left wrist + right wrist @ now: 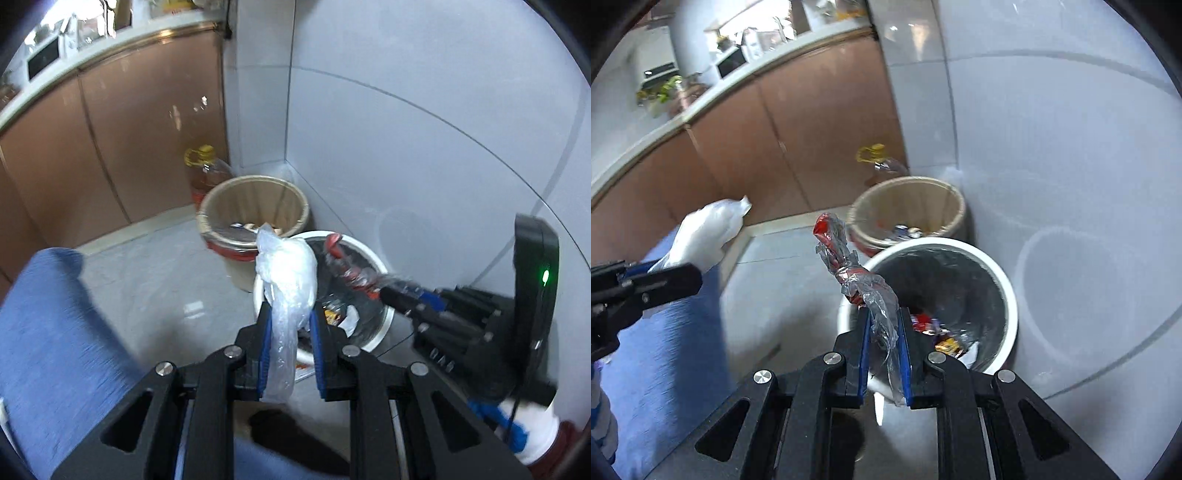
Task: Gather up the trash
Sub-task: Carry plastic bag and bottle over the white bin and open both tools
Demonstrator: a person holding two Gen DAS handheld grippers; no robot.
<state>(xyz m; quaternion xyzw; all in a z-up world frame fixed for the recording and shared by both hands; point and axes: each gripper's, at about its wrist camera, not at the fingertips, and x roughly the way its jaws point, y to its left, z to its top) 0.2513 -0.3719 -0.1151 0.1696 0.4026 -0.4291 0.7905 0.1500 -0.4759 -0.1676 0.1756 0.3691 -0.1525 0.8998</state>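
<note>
Beige bin (255, 206) and oil bottle (205, 173) beyond white bin (1004, 291); both fingers clamped on plastic wrappers.

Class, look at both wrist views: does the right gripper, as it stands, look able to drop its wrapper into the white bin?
Probably yes. The right gripper, shut on the clear-and-red wrapper, hangs beside the white bin; its mouth is uncovered, and the left gripper stands aside.

Oil bottle (207, 173), brown cabinets (147, 147), blue cloth (55, 332)
</note>
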